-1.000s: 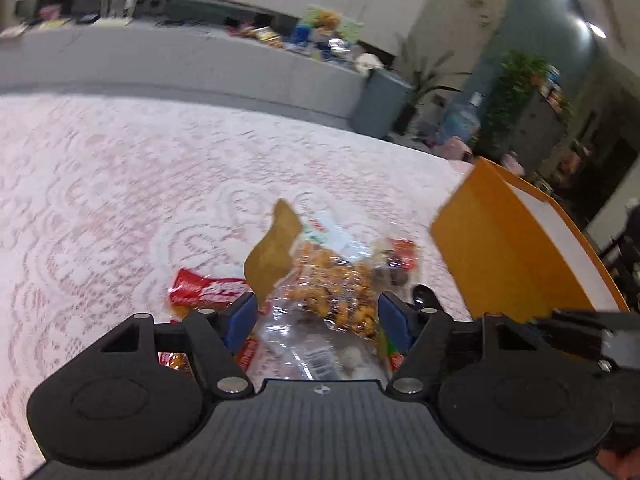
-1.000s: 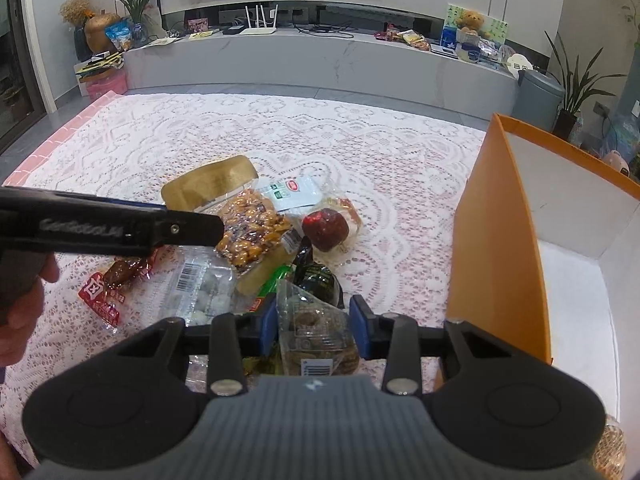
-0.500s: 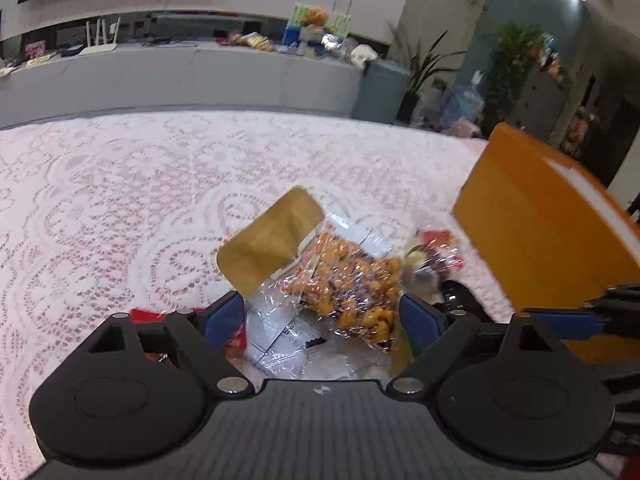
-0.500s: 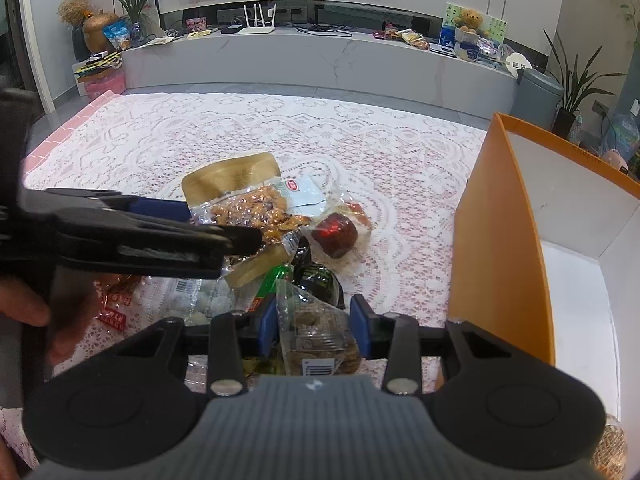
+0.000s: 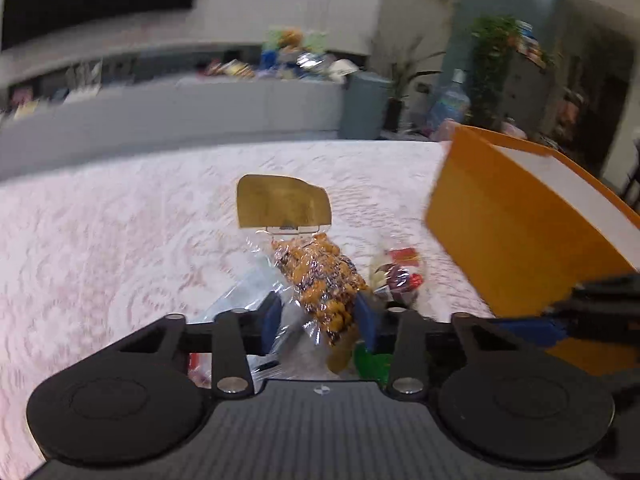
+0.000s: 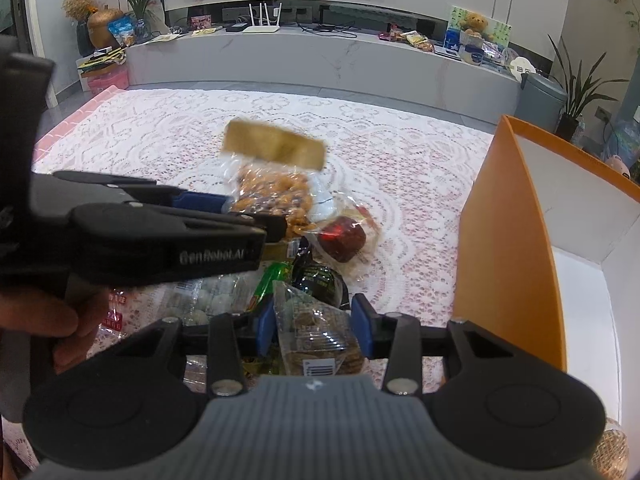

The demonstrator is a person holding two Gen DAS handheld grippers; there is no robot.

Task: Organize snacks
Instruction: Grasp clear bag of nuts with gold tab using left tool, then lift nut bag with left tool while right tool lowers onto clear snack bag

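My left gripper [image 5: 318, 322] is shut on a clear bag of orange nuts [image 5: 320, 280] with a gold top and holds it lifted above the snack pile; the bag also shows in the right wrist view [image 6: 276, 196], where the left gripper [image 6: 256, 220] reaches in from the left. My right gripper [image 6: 314, 330] is shut on a clear pack of brown cookies [image 6: 316, 332] at the near edge of the pile. The orange box [image 6: 504, 248] with a white inside stands to the right; it also shows in the left wrist view [image 5: 520, 232].
On the pink lace tablecloth [image 6: 168, 132] lie a red wrapped snack [image 6: 342, 238], a dark green pack [image 6: 318, 280], a green wrapper [image 6: 266, 284], a clear pack of pale sweets [image 6: 212, 296] and a red wrapper [image 6: 114, 312]. A grey cabinet [image 6: 320, 60] stands behind.
My left gripper has closed on the nut bag and raised it off the pile, the gold top now pointing away. The right gripper has stayed shut on the cookie pack.
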